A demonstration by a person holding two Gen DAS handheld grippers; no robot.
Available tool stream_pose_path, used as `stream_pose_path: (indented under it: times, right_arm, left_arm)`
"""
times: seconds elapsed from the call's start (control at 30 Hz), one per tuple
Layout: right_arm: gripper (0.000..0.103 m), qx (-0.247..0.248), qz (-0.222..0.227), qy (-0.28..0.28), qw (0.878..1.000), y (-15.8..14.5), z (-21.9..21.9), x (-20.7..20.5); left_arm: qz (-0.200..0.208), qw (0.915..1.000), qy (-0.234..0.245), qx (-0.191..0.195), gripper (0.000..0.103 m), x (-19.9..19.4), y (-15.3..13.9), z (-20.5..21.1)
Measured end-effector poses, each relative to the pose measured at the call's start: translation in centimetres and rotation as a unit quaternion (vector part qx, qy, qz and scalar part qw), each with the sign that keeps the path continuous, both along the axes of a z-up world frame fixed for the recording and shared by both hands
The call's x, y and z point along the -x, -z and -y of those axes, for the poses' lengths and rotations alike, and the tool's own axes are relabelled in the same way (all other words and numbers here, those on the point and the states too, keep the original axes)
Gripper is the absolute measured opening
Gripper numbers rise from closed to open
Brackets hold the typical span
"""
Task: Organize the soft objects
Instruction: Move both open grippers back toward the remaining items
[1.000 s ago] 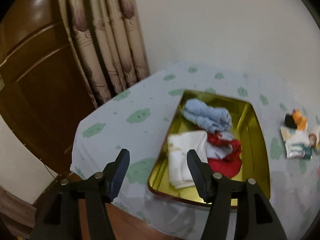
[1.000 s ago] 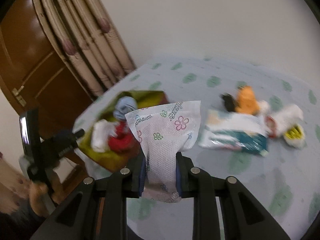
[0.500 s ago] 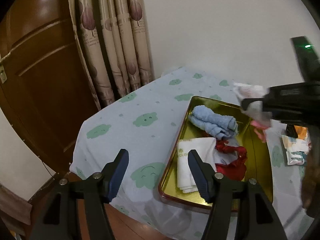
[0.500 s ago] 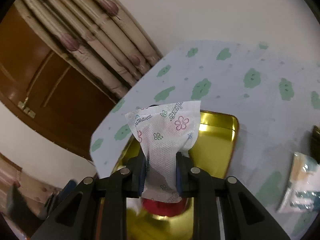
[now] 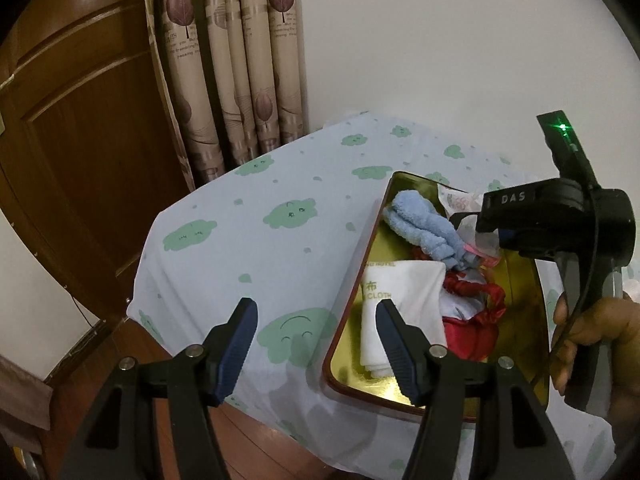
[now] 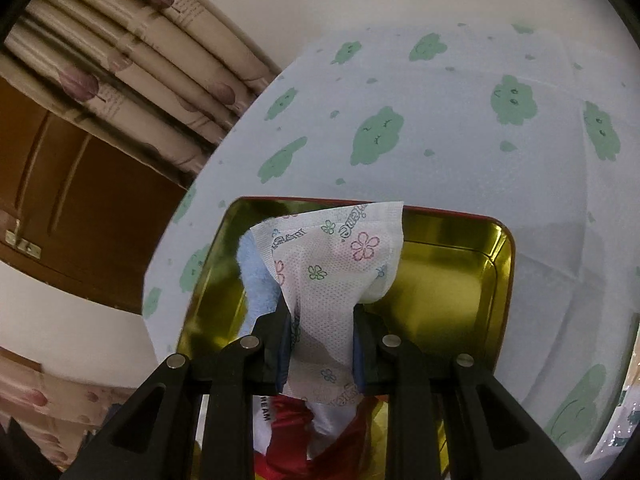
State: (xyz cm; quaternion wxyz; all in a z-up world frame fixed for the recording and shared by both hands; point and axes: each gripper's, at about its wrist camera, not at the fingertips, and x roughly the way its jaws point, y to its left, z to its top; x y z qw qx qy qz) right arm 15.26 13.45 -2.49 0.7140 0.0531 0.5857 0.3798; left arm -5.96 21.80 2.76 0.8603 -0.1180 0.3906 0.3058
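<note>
My right gripper (image 6: 322, 344) is shut on a white flower-printed tissue pack (image 6: 340, 256) and holds it low over the far end of a gold tray (image 6: 448, 280). In the left wrist view that gripper (image 5: 486, 236) reaches in from the right with the pack (image 5: 458, 200) over the tray (image 5: 352, 280). The tray holds a rolled blue towel (image 5: 420, 230), a folded white cloth (image 5: 404, 300) and a red cloth (image 5: 476, 320). My left gripper (image 5: 316, 344) is open and empty, above the tray's near left corner.
The tray lies on a table with a pale cloth printed with green clouds (image 5: 260, 240). A brown door (image 5: 72, 140) and curtains (image 5: 232, 60) stand to the left. Another plastic pack (image 6: 624, 432) lies at the right edge of the right wrist view.
My right gripper has carried the tissue pack down and closer over the tray's far end. My left gripper has shifted slightly and stayed open.
</note>
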Motion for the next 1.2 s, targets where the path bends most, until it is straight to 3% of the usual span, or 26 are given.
stream_pose_path:
  times: [0.1, 0.2, 0.27, 0.3, 0.37, 0.53, 0.67, 0.8, 0.87, 0.97, 1.07, 1.1, 1.2]
  right_arm:
    - [0.032, 0.032, 0.025, -0.014, 0.999, -0.4, -0.6, 0.6]
    - [0.049, 0.053, 0.050, -0.025, 0.997, -0.8, -1.3, 1.0]
    - [0.081, 0.075, 0.083, -0.029, 0.993, -1.6, -1.6, 1.5]
    - [0.102, 0.095, 0.115, -0.025, 0.988, -2.4, -1.7, 2.0]
    - [0.103, 0.092, 0.158, -0.017, 0.983, -3.9, -1.0, 2.7]
    - [0.102, 0.002, 0.162, 0.010, 0.987, -7.1, 2.7, 3.3]
    - [0.102, -0.051, 0.191, 0.061, 0.978, -8.7, 9.3, 5.2]
    - [0.102, 0.010, 0.269, 0.117, 0.956, -7.9, 18.5, 8.9]
    - [0.102, 0.053, 0.285, 0.142, 0.947, -6.8, 23.1, 10.0]
    - [0.102, 0.146, 0.285, 0.181, 0.930, -4.6, 30.0, 10.5]
    - [0.102, 0.202, 0.266, 0.227, 0.915, -2.6, 36.5, 10.2]
    - [0.102, 0.234, 0.263, 0.248, 0.902, -1.9, 38.5, 9.9]
    - [0.102, 0.263, 0.250, 0.283, 0.888, -0.8, 42.9, 9.3]
  left_arm:
    - [-0.005, 1.0000, 0.002, -0.001, 0.063, -0.2, 0.1, 0.1]
    - [-0.009, 1.0000, 0.004, -0.002, 0.063, -0.3, 0.1, 0.3]
    - [-0.006, 1.0000, 0.004, -0.002, 0.063, -0.3, 0.1, 0.4]
    - [-0.005, 1.0000, 0.003, -0.002, 0.063, -0.3, 0.2, 0.4]
    - [-0.004, 1.0000, 0.001, 0.001, 0.063, -0.2, 0.2, 0.4]
    - [0.000, 1.0000, -0.003, -0.001, 0.063, 0.0, -0.1, 0.4]
    - [0.006, 1.0000, 0.002, -0.006, 0.063, 0.2, -0.3, 0.8]
    - [0.017, 0.9996, 0.016, -0.018, 0.063, 0.5, -0.9, 2.0]
    - [0.020, 0.9990, 0.029, -0.026, 0.063, 0.4, -1.2, 3.0]
    - [0.023, 0.9972, 0.059, -0.040, 0.063, 0.2, -1.5, 4.9]
    - [0.036, 0.9924, 0.101, -0.060, 0.063, 0.1, -2.3, 7.7]
    - [0.039, 0.9906, 0.117, -0.059, 0.063, 0.1, -2.5, 8.4]
    - [0.055, 0.9796, 0.185, -0.056, 0.063, -0.2, -2.8, 11.4]
